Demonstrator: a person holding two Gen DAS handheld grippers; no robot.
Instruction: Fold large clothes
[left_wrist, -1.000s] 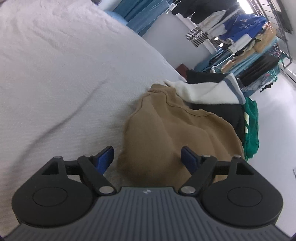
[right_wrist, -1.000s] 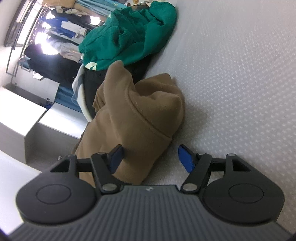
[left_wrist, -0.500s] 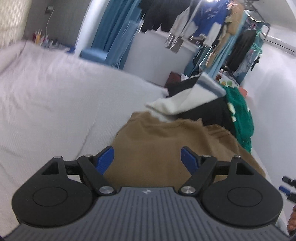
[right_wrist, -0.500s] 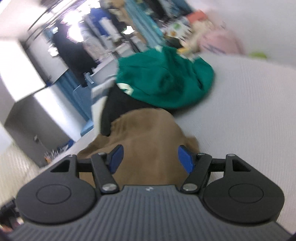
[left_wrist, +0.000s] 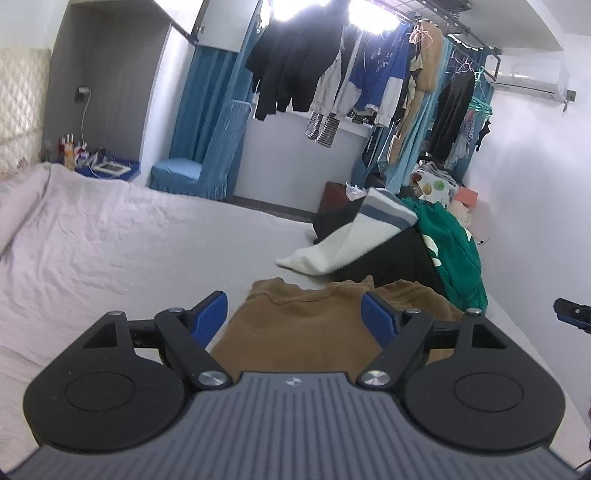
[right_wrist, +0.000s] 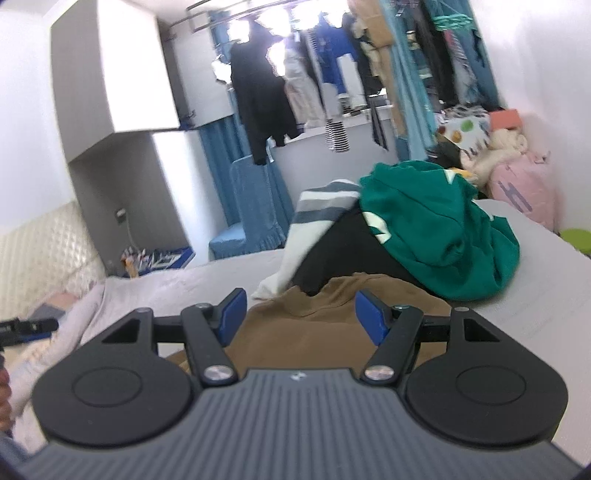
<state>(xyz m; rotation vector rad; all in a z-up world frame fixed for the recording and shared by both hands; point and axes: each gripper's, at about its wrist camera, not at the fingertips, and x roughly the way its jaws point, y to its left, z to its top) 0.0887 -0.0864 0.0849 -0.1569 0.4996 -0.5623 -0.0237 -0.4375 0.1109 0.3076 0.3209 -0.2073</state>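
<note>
Both the left gripper (left_wrist: 294, 315) and right gripper (right_wrist: 297, 314) hang wide open and empty above the brown top (left_wrist: 314, 328), which lies on the bed (left_wrist: 122, 236) just near of the clothes pile (left_wrist: 417, 240). Folding seems unstarted; next, lower and pinch the top's near corners.

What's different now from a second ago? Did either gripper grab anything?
Both grippers rose away from the brown sweatshirt and rolled level, so each view now looks across the bed toward the hanging clothes. Nothing was grabbed: left gripper and right gripper stayed open and empty. The sweatshirt and the pile behind it lie unchanged.
</note>
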